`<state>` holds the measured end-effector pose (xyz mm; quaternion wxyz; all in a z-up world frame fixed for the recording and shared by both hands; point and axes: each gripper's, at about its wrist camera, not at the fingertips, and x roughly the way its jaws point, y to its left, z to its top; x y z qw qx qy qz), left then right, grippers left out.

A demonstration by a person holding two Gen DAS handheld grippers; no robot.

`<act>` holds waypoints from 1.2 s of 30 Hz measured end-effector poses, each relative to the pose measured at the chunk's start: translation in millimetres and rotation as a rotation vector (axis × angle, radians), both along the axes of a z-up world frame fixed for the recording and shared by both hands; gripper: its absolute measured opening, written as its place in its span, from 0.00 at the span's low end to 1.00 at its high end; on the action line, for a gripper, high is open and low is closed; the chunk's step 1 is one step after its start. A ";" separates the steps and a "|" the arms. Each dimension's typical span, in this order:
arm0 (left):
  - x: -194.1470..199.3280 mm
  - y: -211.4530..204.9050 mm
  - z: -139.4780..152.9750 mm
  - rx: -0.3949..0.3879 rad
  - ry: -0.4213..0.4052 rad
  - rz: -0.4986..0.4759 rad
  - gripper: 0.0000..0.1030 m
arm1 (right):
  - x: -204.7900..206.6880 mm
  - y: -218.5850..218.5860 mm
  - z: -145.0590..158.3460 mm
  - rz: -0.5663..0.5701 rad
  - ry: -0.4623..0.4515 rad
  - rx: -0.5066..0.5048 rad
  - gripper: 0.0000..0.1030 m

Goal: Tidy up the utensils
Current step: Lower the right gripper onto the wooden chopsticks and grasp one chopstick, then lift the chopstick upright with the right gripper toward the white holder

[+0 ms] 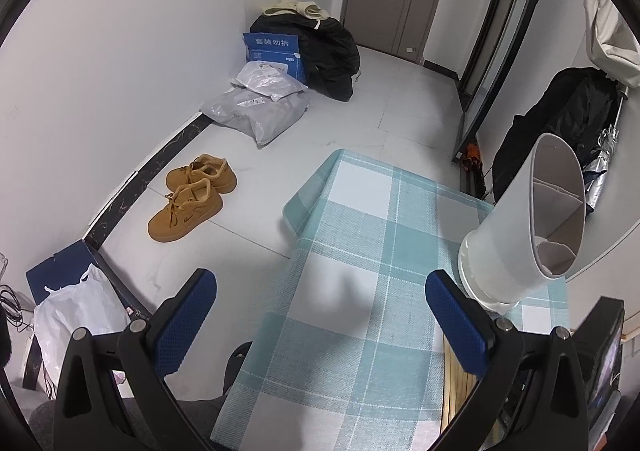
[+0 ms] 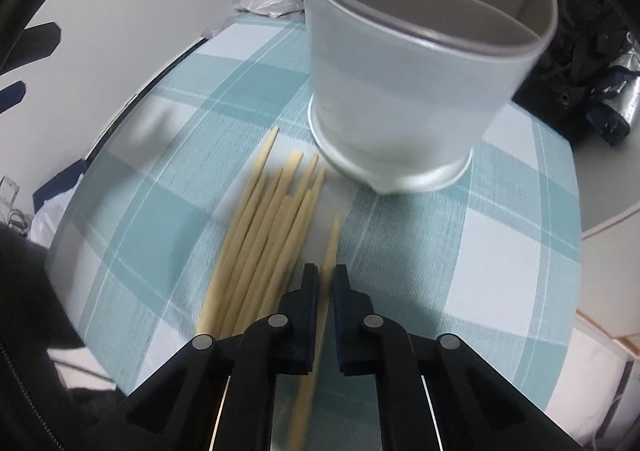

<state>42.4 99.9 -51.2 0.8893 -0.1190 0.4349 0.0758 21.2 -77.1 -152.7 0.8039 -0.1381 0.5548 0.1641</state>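
The right hand-held gripper (image 2: 326, 277) pinches one bamboo chopstick (image 2: 331, 239) beside the chopstick pile (image 2: 264, 235); the left hand-held gripper (image 1: 320, 291) gapes wide, empty, near the utensil holder (image 1: 520, 227).

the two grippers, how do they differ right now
The left gripper stands wide open with nothing between its blue pads, hovering over the checked tablecloth. The right gripper is shut on a single chopstick, set apart from the chopstick pile. The left sits farther from the utensil holder than the right. Both point down at the table.
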 end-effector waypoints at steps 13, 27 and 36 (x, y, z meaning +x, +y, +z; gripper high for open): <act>-0.7 -10.8 -24.6 -0.047 0.103 -0.062 0.99 | 1.0 13.8 2.0 0.097 -0.056 0.002 0.05; 8.1 -75.7 -58.6 -0.016 0.295 -0.243 0.98 | -6.3 -93.0 68.3 -0.212 -0.181 0.487 0.05; 4.5 -90.7 -69.8 0.100 0.342 -0.243 0.98 | 2.3 -135.1 66.4 -0.333 -0.207 0.594 0.05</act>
